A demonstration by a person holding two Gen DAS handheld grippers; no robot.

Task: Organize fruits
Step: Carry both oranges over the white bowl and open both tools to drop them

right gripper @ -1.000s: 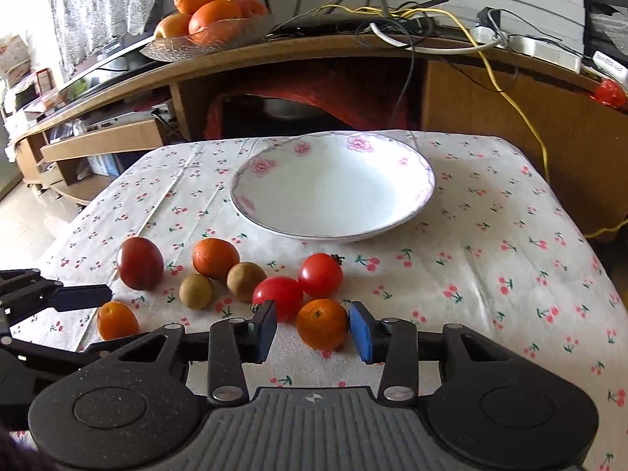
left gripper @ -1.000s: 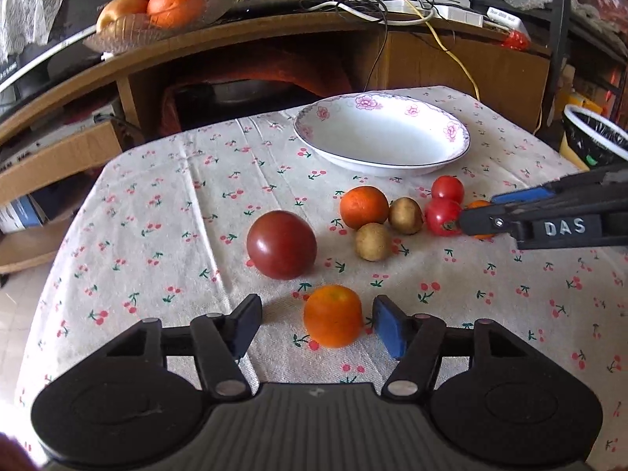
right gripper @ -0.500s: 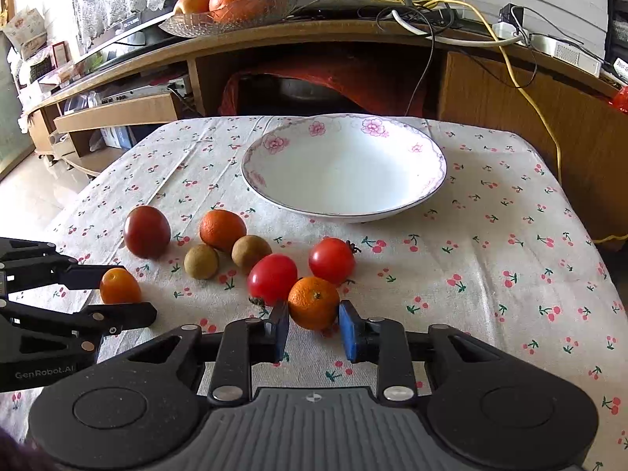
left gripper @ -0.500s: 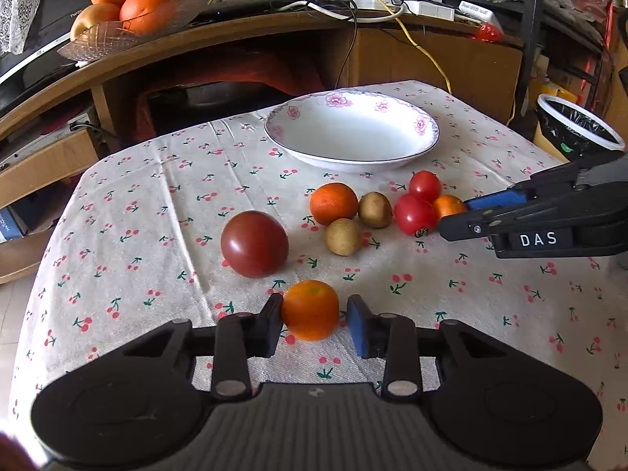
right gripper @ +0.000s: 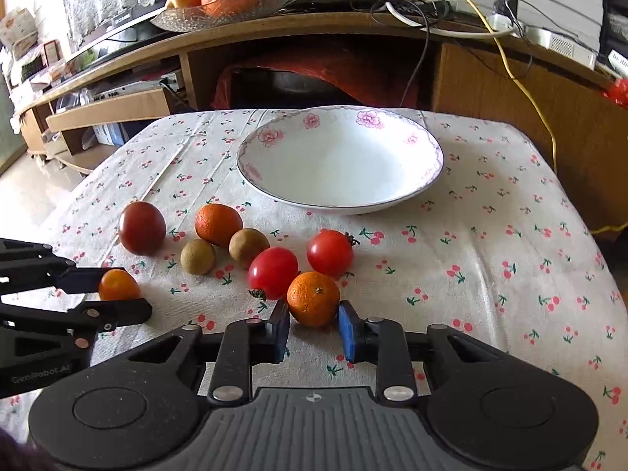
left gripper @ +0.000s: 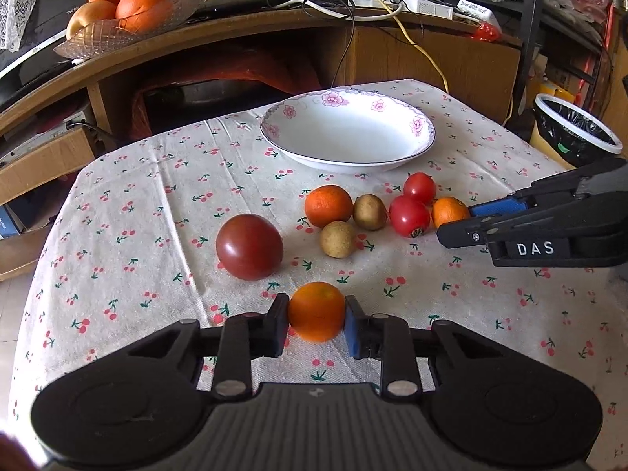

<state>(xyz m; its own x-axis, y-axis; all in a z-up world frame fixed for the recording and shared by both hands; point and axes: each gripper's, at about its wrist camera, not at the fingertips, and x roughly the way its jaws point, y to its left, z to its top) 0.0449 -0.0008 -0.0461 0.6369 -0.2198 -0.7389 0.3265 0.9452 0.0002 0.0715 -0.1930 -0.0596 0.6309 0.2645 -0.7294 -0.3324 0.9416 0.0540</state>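
Observation:
A small orange mandarin (left gripper: 317, 312) rests on the cherry-print cloth between the pads of my left gripper (left gripper: 316, 322), whose jaws are closing tight and press on both its sides. A second mandarin (right gripper: 313, 298) sits by two red tomatoes (right gripper: 272, 272), and my right gripper (right gripper: 314, 325) is shut on it. Each gripper shows in the other's view: the right gripper (left gripper: 457, 221) at the right, the left gripper (right gripper: 121, 294) at the left. A white flowered bowl (left gripper: 349, 168) stands empty behind the fruit.
Loose on the cloth lie a dark red tomato (left gripper: 249, 245), a third mandarin (left gripper: 329, 206) and two small brown fruits (left gripper: 338, 238). Behind the table stands a wooden shelf with a glass dish of oranges (left gripper: 121, 11) and cables. A lined bin (left gripper: 577, 133) stands at the right.
Both grippers' jaws have closed from wide apart onto the mandarins between them. Neither hand has shifted, and the other fruit lies as before.

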